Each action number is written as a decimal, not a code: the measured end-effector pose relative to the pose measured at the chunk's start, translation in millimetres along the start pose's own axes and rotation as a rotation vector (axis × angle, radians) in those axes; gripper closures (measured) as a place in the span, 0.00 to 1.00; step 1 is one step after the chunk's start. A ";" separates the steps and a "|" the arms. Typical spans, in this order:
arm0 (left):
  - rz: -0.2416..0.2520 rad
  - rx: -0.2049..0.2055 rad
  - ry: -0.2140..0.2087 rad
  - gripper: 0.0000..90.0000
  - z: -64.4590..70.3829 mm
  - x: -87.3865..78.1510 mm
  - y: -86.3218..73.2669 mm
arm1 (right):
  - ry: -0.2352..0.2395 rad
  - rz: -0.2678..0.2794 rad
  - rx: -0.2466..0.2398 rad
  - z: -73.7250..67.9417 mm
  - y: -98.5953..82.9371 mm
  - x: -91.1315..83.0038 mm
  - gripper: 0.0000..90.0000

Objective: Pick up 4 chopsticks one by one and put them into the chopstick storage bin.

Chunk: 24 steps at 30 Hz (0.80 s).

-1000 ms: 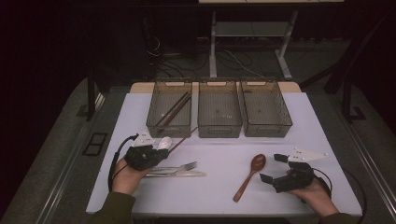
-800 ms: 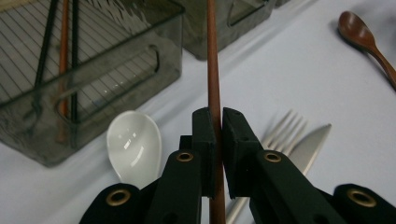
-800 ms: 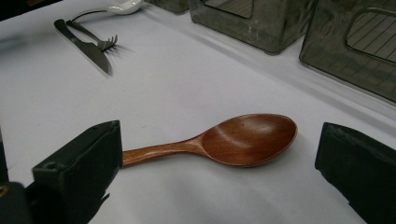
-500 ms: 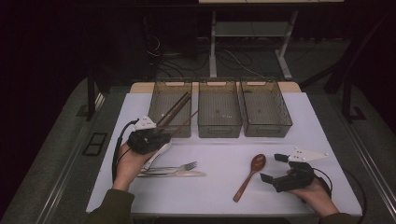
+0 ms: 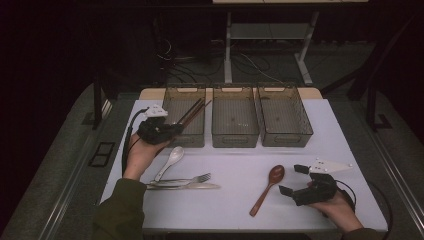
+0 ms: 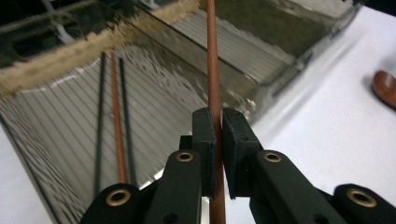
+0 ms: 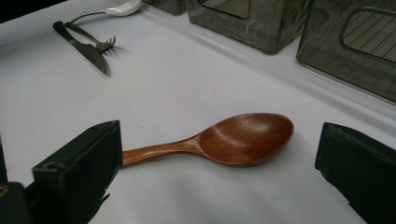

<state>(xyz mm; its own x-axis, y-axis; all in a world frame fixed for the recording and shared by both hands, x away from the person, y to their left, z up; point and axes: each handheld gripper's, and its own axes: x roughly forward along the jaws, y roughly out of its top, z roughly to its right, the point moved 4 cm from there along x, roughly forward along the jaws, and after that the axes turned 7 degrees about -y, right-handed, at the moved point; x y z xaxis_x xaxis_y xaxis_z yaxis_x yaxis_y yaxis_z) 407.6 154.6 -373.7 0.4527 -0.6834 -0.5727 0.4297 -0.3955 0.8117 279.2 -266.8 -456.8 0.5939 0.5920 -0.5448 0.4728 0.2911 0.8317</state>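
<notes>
My left gripper [image 5: 172, 129] hovers at the front left corner of the left bin [image 5: 175, 92], shut on a brown chopstick [image 5: 192, 114] that slants up over the bin. In the left gripper view the jaws [image 6: 218, 135] pinch that brown chopstick [image 6: 214, 70]; below it, two black chopsticks and another brown one [image 6: 116, 121] lie on the bin floor. My right gripper [image 5: 292, 179] rests open at the front right, its jaws on either side of a wooden spoon [image 5: 267, 187]. In the right gripper view [image 7: 219, 140] the wooden spoon [image 7: 233, 140] lies flat on the table between the jaws.
A white spoon [image 5: 171, 159], a fork [image 5: 192, 178] and a knife [image 5: 190, 186] lie on the white table [image 5: 235, 165] at the front left. The middle bin [image 5: 235, 136] and right bin [image 5: 286, 136] stand side by side beyond the table's centre.
My left gripper has lifted from beside the cutlery and moved forward to the left bin, carrying the brown chopstick. The right gripper has stayed put.
</notes>
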 end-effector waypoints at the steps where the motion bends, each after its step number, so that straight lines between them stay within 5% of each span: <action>1: 0.005 -0.001 0.002 0.93 -2.9 0.8 3.0 | 0.000 0.001 0.000 0.0 0.1 -0.1 0.01; 11: 0.054 -0.060 0.021 0.93 -38.2 10.6 23.7 | 0.008 0.006 0.004 -0.2 0.3 -0.7 0.01; 18: 0.040 -0.097 0.054 0.93 -59.3 18.8 29.3 | 0.015 0.012 0.010 -1.6 1.0 -1.9 0.01; 24: 0.064 -0.163 0.076 0.93 -73.8 28.9 32.4 | 0.022 0.014 0.010 -1.2 1.1 -1.6 0.01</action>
<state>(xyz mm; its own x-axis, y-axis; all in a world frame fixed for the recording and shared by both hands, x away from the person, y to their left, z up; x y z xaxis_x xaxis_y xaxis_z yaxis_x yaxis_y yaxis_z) 492.3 167.4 -372.4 0.5382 -0.6536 -0.5321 0.5162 -0.2435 0.8211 278.0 -266.5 -454.9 0.5862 0.6120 -0.5309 0.4711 0.2756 0.8379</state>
